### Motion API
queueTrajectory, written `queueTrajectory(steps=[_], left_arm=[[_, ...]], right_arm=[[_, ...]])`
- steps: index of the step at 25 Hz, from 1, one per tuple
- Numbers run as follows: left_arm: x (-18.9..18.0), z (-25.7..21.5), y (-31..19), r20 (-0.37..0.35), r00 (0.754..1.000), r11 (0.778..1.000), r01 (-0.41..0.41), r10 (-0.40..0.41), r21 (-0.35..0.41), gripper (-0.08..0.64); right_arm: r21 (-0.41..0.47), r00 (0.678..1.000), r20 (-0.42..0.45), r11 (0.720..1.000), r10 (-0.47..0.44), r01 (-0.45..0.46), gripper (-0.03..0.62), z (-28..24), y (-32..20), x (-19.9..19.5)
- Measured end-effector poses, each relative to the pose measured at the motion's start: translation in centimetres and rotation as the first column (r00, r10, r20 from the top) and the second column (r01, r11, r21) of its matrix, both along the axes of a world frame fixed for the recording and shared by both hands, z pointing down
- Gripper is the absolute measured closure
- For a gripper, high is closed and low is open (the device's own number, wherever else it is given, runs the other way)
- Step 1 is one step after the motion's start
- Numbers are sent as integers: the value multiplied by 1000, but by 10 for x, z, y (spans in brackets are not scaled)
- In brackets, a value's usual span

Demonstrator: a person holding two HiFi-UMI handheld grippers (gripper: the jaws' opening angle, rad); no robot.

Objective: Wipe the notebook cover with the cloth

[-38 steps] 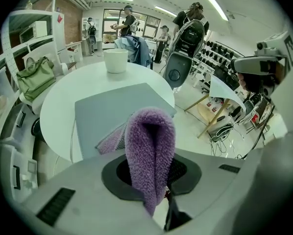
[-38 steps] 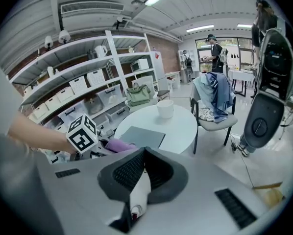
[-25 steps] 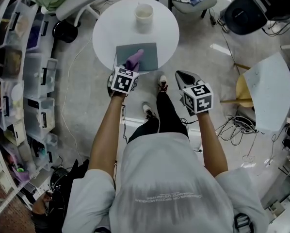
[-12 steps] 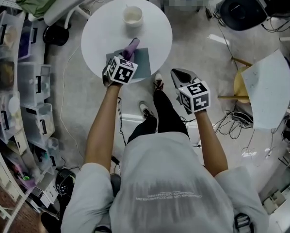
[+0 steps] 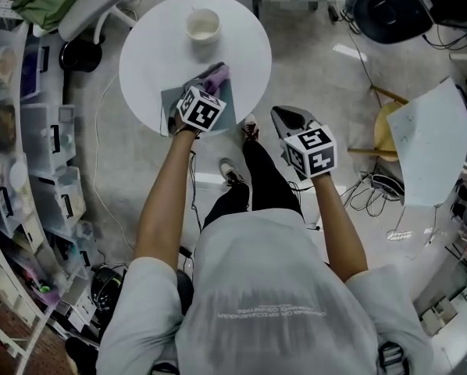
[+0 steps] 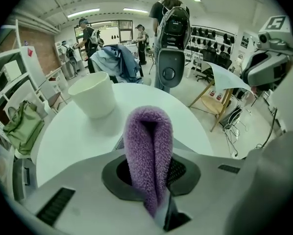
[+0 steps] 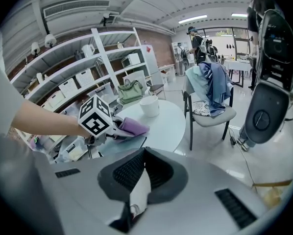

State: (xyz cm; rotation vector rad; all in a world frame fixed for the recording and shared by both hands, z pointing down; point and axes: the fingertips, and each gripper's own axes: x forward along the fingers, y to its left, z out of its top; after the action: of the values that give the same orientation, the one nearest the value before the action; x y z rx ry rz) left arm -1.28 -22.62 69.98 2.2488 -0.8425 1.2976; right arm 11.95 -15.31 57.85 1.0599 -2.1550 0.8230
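Note:
A grey notebook point(image 5: 171, 105) lies on the near part of the round white table point(image 5: 147, 61). My left gripper point(image 5: 209, 84) is over it, shut on a folded purple cloth point(image 5: 216, 74) that rests at the notebook's far right edge. In the left gripper view the cloth point(image 6: 149, 151) rises as a loop out of the shut jaws of the left gripper point(image 6: 156, 199), with a sliver of notebook point(image 6: 120, 142) beside it. My right gripper point(image 5: 285, 118) hangs off the table over the floor, shut and holding nothing. The right gripper view shows this gripper point(image 7: 138, 182), the cloth point(image 7: 132, 127) and the notebook point(image 7: 118, 145).
A white cup point(image 5: 202, 25) stands at the table's far side, beyond the cloth. A chair with clothes point(image 7: 211, 93) stands beyond the table. Storage shelves with bins point(image 5: 30, 131) line the left. A person's legs and shoes point(image 5: 245, 170) are below the table's near edge.
My left gripper has pushed the cloth from the notebook's middle to its far edge. The right gripper has stayed beside the table.

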Motion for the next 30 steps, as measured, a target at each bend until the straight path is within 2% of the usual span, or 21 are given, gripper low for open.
queueTrajectory(steps=[6,19,30], left_arm=[[1,0,1,-83,991,993,101,-106,-61,502],[-2,3,50,-23,993,993,116,-115,12,499],[-7,3,110,-31,990,991,135,-135,-10,499]], right_arm=[[-6,1000,0,1000,-1,1,589,3,4,2],[17,1000,4,1000,8,-8,590,-4,32,4],[51,1000,16,999,12,-12,589,-17,70,-6]])
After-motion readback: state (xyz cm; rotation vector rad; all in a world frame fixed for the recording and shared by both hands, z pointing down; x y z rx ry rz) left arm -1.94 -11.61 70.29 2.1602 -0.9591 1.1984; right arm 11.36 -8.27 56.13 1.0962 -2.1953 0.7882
